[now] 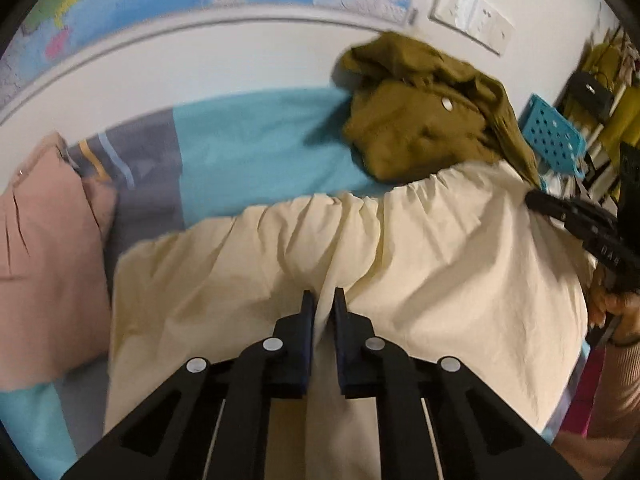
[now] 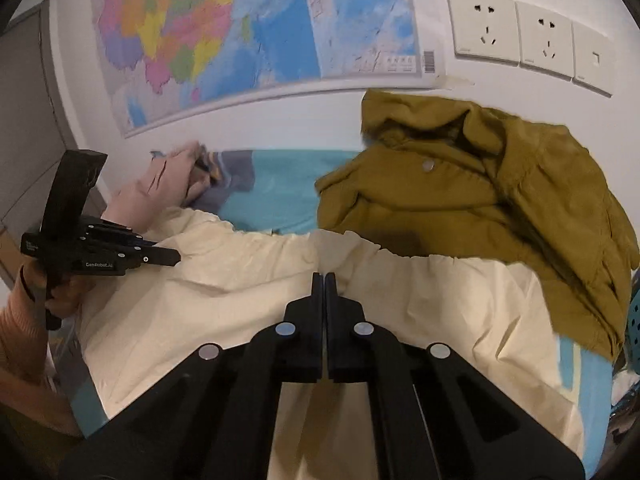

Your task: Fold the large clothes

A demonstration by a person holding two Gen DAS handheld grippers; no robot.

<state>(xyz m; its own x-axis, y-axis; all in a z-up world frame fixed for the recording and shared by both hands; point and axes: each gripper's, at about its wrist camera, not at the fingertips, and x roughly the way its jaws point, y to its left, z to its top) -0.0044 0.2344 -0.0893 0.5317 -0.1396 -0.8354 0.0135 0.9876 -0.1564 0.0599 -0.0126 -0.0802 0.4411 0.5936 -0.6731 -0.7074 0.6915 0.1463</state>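
Observation:
A cream garment (image 1: pixel 420 260) with a gathered elastic edge lies spread on the bed; it also shows in the right wrist view (image 2: pixel 420 304). My left gripper (image 1: pixel 323 300) hovers just over its middle, fingers a small gap apart with a fold of cloth between them; whether they pinch it I cannot tell. My right gripper (image 2: pixel 324 284) is over the cream garment near its gathered edge, fingers pressed together; no cloth shows between them. An olive-green jacket (image 2: pixel 480 200) lies crumpled behind, overlapping the garment's far right; it also shows in the left wrist view (image 1: pixel 424 120).
A teal and grey bed sheet (image 1: pixel 256 144) covers the bed against a white wall with a map (image 2: pixel 260 32) and sockets (image 2: pixel 520 36). A pink pillow (image 1: pixel 48 248) lies at the left. A blue perforated basket (image 1: pixel 556 136) stands at the right.

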